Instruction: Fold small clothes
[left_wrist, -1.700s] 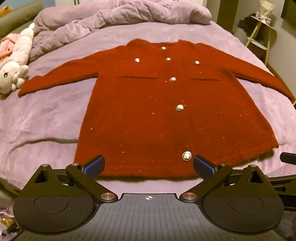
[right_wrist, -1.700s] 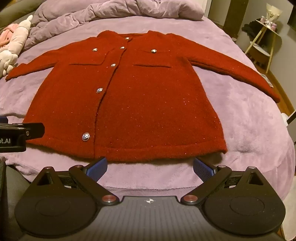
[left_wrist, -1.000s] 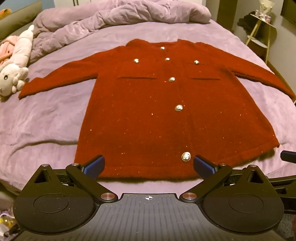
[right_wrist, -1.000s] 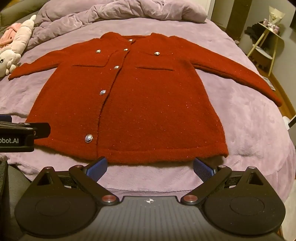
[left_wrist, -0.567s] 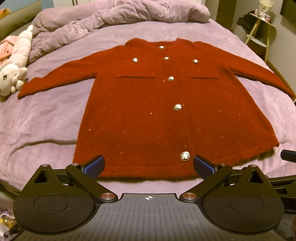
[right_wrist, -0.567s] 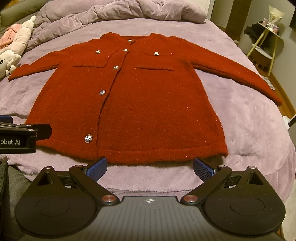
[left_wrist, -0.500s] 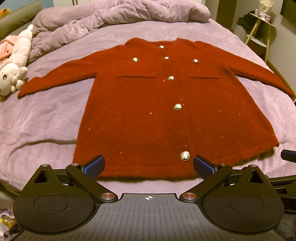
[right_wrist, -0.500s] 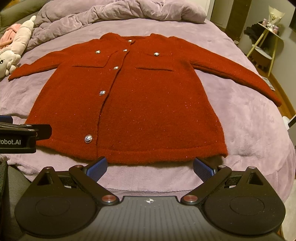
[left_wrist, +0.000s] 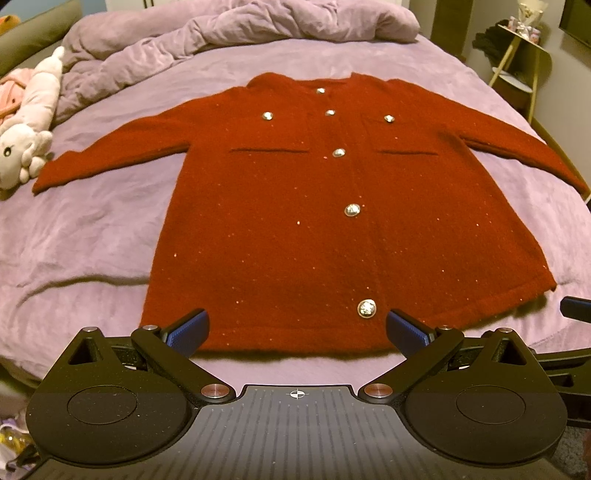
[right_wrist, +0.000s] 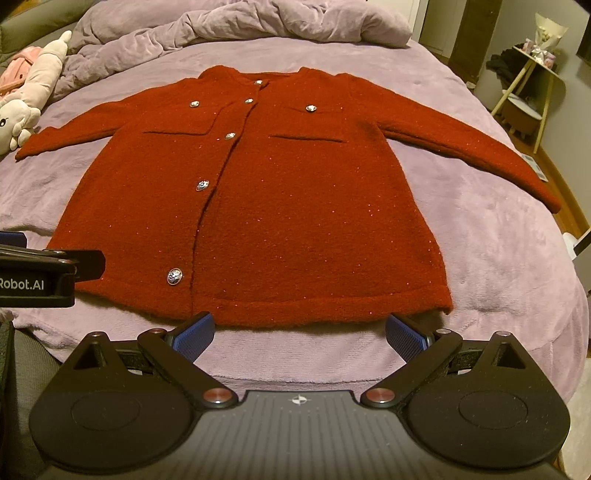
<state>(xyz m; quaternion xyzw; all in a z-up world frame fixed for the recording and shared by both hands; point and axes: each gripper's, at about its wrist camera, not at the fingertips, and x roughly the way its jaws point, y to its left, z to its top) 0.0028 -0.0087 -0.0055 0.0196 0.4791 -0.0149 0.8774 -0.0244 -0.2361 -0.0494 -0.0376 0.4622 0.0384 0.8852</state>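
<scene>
Spread flat and face up in the middle of the bed (left_wrist: 92, 236): red knit cardigan (left_wrist: 295, 221), buttoned shut with silver buttons (left_wrist: 366, 308) down the front, two flap pockets across the chest, collar toward the far end, hem toward the cameras. Both sleeves stretched out sideways, left cuff (left_wrist: 40, 181) ending just beside a pale plush toy (left_wrist: 26, 140), right cuff (right_wrist: 546, 199) reaching close to the bed's right edge. Hem lying straight, with a strip of bare lavender cover between it and the near edge of the bed. Rumpled lavender duvet (right_wrist: 229, 22) heaped at the far end beyond the collar, well apart from the garment. Left hand-held gripper (left_wrist: 297, 330) hovering low at the hem's left half, blue-padded fingers (left_wrist: 186, 328) spread wide apart, nothing between them, bottom button sitting just ahead of the gap. Right hand-held gripper (right_wrist: 299, 334) poised in front of the hem's right half, likewise spread wide and holding nothing, fingers (right_wrist: 404, 336) over bare cover just short of the fabric. Edge of the left unit visible at the left border of the right wrist view. Off to the right past the bed, a small side stand (right_wrist: 532, 85) with slanted yellow legs against the wall.
</scene>
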